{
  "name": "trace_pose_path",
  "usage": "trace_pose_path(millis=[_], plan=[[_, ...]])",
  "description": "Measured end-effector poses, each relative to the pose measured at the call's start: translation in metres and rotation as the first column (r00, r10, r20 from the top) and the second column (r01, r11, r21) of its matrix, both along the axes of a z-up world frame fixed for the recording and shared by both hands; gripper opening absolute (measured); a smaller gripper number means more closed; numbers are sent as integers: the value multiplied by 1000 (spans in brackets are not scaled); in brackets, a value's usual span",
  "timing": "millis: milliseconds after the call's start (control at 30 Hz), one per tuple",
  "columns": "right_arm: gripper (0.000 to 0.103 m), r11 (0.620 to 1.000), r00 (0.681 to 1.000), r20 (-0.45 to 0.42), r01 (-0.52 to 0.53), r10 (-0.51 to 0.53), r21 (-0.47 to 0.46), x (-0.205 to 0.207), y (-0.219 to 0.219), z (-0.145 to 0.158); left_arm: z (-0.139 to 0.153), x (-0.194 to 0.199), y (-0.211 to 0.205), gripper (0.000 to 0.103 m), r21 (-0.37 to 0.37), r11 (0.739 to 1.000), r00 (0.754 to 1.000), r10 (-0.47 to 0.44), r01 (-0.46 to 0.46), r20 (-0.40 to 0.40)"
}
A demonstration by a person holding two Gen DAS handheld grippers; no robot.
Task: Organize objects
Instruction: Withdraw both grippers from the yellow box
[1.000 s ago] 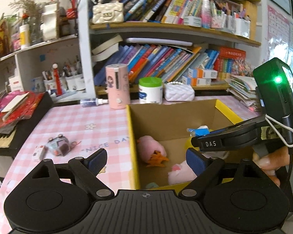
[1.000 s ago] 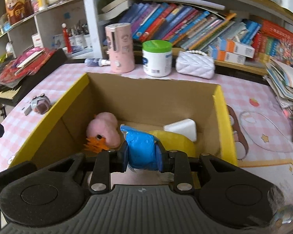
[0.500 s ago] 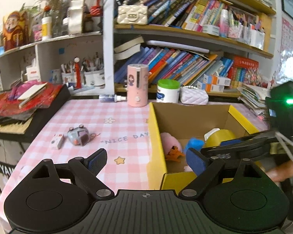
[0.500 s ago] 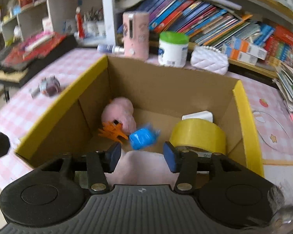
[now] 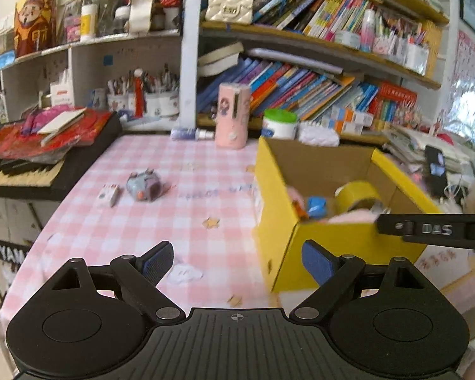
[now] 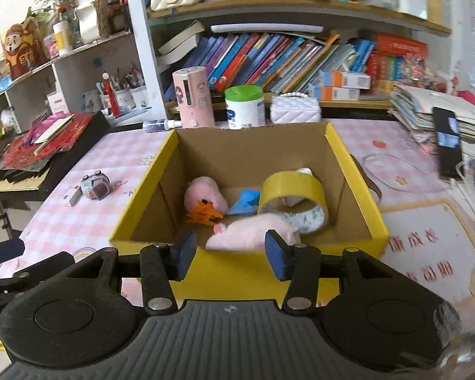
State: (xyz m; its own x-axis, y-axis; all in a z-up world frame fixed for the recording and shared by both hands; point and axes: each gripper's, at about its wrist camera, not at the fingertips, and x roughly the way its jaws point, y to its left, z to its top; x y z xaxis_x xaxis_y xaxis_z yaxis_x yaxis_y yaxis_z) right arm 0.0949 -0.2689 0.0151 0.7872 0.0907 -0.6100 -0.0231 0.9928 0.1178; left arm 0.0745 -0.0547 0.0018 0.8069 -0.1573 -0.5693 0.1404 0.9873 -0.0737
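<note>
txt: "DAS" on right gripper (image 5: 433, 229) arm | "YAM" (cut off) on keyboard (image 5: 12, 253) front

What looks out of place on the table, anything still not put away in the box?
Two small things lie loose on the pink checked cloth, left of the yellow box: a grey toy and a small white piece beside it. Everything else small sits in the box.

One yellow box (image 6: 354, 171), two pink plush toys (image 6: 205, 196), one tape roll (image 6: 293, 186), one blue item (image 6: 245, 201), one orange clip (image 6: 204, 212).
</note>
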Motion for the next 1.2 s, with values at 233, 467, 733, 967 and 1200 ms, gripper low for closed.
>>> trace_pose_path(millis=[233, 467, 733, 967, 1200], plan=[[49, 994, 994, -31, 106, -106, -23, -42, 31, -10, -7, -17, 27, 90, 24, 1000, 999, -11, 12, -36], [54, 993, 991, -87, 99, -104, -57, -64, 73, -24, -12, -33, 57, 90, 41, 998, 996, -38, 41, -76], [58, 997, 990, -122, 64, -69, -47, -80, 120, -30, -14, -48, 101, 90, 49, 999, 995, -14, 19, -98], [60, 998, 994, -105, 30, -35, -46, -89, 156, -27, -12, -61, 135, 90, 53, 998, 996, 20, -16, -84], [62, 998, 998, -64, -13, 9, -60, -93, 188, -16, -6, -74, 164, 90, 48, 997, 997, 64, -61, -54]])
